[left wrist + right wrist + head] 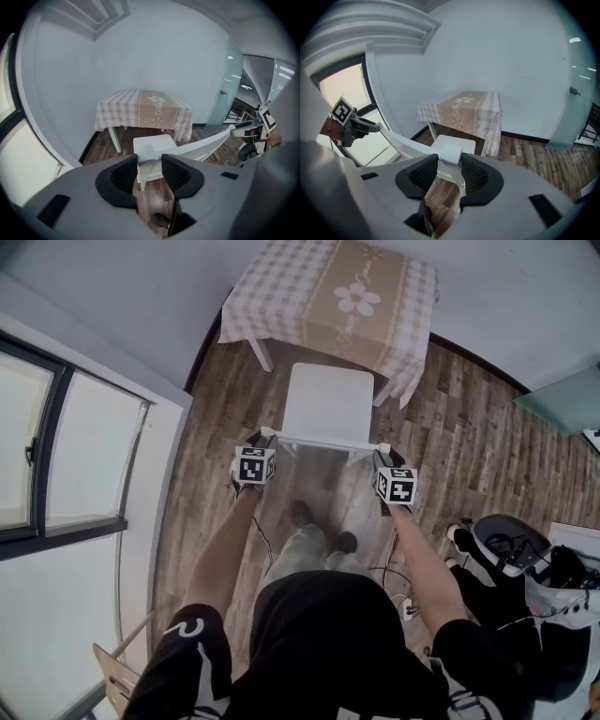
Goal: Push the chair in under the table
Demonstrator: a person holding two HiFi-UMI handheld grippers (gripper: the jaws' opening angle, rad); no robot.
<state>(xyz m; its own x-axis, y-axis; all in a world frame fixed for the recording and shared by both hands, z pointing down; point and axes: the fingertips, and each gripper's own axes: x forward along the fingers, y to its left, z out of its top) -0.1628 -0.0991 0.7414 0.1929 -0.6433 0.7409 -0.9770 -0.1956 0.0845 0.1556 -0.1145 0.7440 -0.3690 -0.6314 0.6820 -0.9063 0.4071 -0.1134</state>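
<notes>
To your left a window (pixel 56 456) fills the wall, washed out by daylight. The floor (pixel 469 437) is dark wood planks between pale walls. Against the far wall stands the tabletop (pixel 258 296), under a checked cloth (pixel 412 343) with a tan band and a white flower down the middle. At far right there is a greenish glass panel (pixel 562 399). Near it on the floor sits a black-and-white machine (pixel 511 545) with cables.

Your own body hides the near floor. From the head view the seat hides the chair's legs, and the cloth hides most of the table's. You cannot tell whether the seat's far edge lies under the hem or only meets it. The picture's right edge cuts off the machine.

Your left claw (pixel 266 439) is clamped on the left top corner of the chair (pixel 328 404). The chair is white, with a plain square seat and a thin curved back rail. It stands just near of the tabletop, its back toward you and most of its seat out over the floor. Your right claw (pixel 382 457) is clamped on the rail's right top corner.
</notes>
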